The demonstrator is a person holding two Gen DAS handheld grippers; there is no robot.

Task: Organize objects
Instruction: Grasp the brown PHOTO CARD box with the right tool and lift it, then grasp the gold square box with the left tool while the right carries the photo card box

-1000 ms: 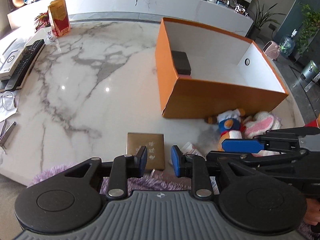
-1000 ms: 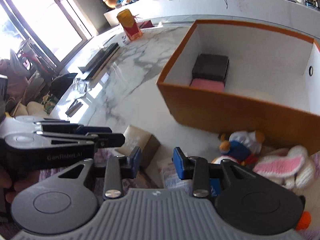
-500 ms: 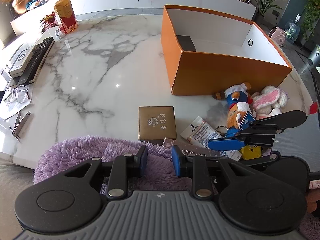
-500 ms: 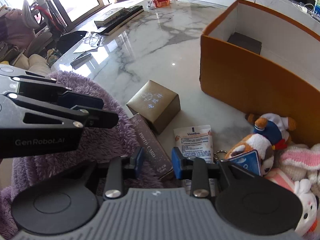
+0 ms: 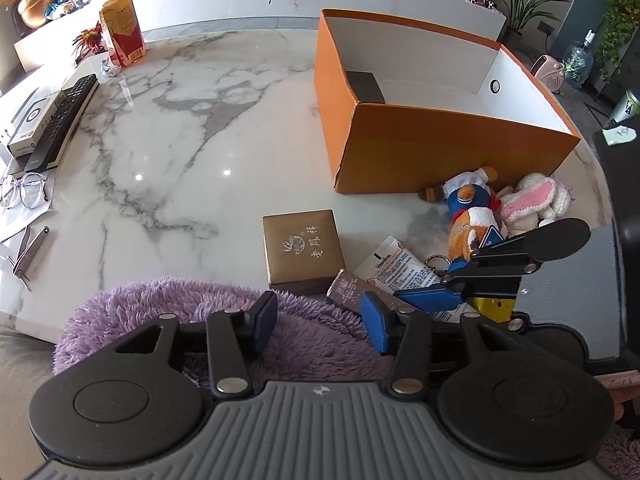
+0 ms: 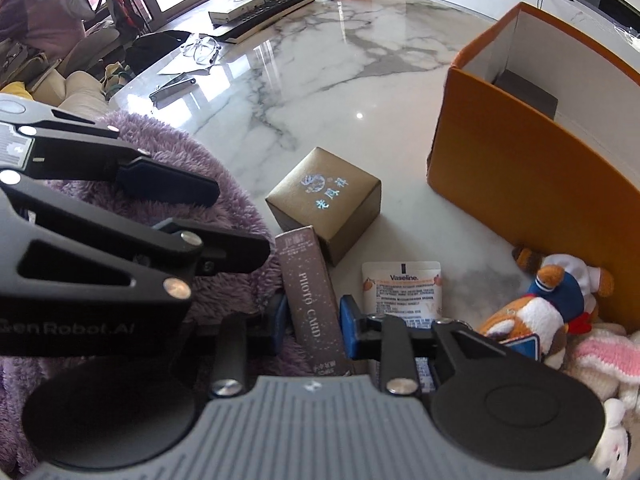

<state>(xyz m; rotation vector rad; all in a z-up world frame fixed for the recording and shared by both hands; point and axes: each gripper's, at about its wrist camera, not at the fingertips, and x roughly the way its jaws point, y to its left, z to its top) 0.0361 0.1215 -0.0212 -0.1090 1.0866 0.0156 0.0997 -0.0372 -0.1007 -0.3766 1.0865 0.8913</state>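
Observation:
An orange box [image 5: 440,148] stands open on the marble table with a dark block [image 5: 366,86] inside. In front of it lie a gold gift box [image 5: 302,246], a brown photo card box [image 6: 312,300], a Vaseline sachet [image 6: 402,290], plush toys [image 5: 476,208] and a purple fluffy item [image 5: 224,312]. My left gripper [image 5: 318,322] is open above the purple fluff. My right gripper [image 6: 312,326] is open with its jaws on either side of the photo card box; it also shows in the left wrist view [image 5: 432,298].
At the table's left edge lie remotes [image 5: 60,120], a white box [image 5: 28,124], glasses [image 5: 22,194] and nail clippers [image 5: 28,252]. A red and gold carton [image 5: 122,34] stands at the back. A pink bunny [image 5: 536,200] lies by the orange box.
Both grippers have drawn back and down toward the near table edge. The left jaws have opened wider. The right gripper's jaws now straddle the photo card box.

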